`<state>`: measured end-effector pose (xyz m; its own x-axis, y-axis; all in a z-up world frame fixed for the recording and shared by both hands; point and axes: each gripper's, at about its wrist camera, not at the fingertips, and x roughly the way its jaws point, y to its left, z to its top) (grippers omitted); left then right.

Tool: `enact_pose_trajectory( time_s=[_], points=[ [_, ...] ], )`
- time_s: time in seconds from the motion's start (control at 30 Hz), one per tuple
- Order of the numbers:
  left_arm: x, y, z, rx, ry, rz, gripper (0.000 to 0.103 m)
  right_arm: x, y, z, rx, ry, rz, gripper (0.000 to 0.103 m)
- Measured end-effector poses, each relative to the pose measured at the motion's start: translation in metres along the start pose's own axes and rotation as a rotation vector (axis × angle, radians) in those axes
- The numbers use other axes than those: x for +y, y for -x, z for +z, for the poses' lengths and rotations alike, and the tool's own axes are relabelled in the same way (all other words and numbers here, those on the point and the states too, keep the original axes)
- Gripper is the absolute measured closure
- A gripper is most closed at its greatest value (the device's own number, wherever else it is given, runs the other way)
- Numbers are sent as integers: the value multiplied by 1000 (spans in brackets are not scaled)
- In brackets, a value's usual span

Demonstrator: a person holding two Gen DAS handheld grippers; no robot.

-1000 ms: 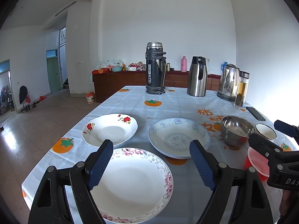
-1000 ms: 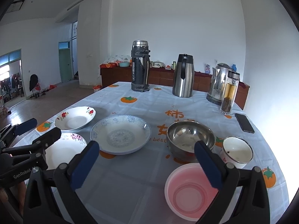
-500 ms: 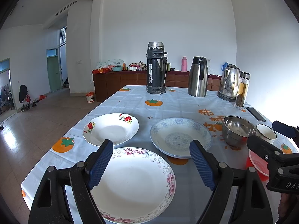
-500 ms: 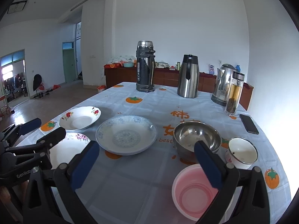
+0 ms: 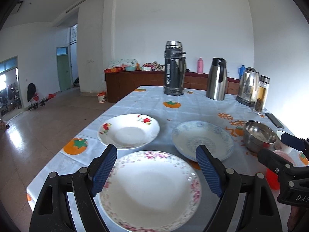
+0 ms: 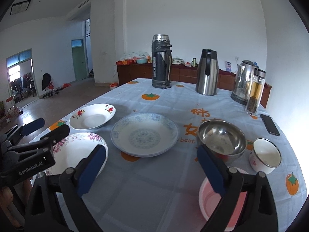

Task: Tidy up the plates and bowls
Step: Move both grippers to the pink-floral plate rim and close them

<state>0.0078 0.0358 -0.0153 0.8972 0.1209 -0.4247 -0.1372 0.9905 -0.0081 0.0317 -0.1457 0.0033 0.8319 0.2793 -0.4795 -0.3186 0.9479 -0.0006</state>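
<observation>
Right wrist view shows us nothing stacked yet: three plates (image 6: 144, 133) and three bowls (image 6: 222, 137) lie apart; left gripper (image 5: 156, 171) gapes empty, right gripper (image 6: 151, 169) closing on nothing.

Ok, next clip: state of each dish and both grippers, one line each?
White plate with pink floral rim: empty, flat on table.
White plate with red roses: empty, on table.
Blue-patterned plate: empty, top of a stack.
Stainless steel bowl: upright, unheld.
White enamel cup: upright, empty.
Pink plastic bowl: upright, empty.
Left gripper: open, holding nothing.
Right gripper: jaws closing, nothing between them.
</observation>
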Motion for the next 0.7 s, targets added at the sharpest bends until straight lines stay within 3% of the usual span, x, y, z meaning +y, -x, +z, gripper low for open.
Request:
enact_pose_trajectory(
  time_s=[0.33,0.47,0.6,0.7],
  points=[
    [47,-22,-16,73,27,131,17,40,-38,-2,63,67,112,24],
    [64,-27,-20,95,43,168,17,53,-56,-3,92,78,164,37],
    [78,-35,-29,146,67,191,38,66,-77,-9,140,90,191,51],
    [85,-44,-35,197,84,187,46,70,-90,-14,179,98,194,58]
  ],
)
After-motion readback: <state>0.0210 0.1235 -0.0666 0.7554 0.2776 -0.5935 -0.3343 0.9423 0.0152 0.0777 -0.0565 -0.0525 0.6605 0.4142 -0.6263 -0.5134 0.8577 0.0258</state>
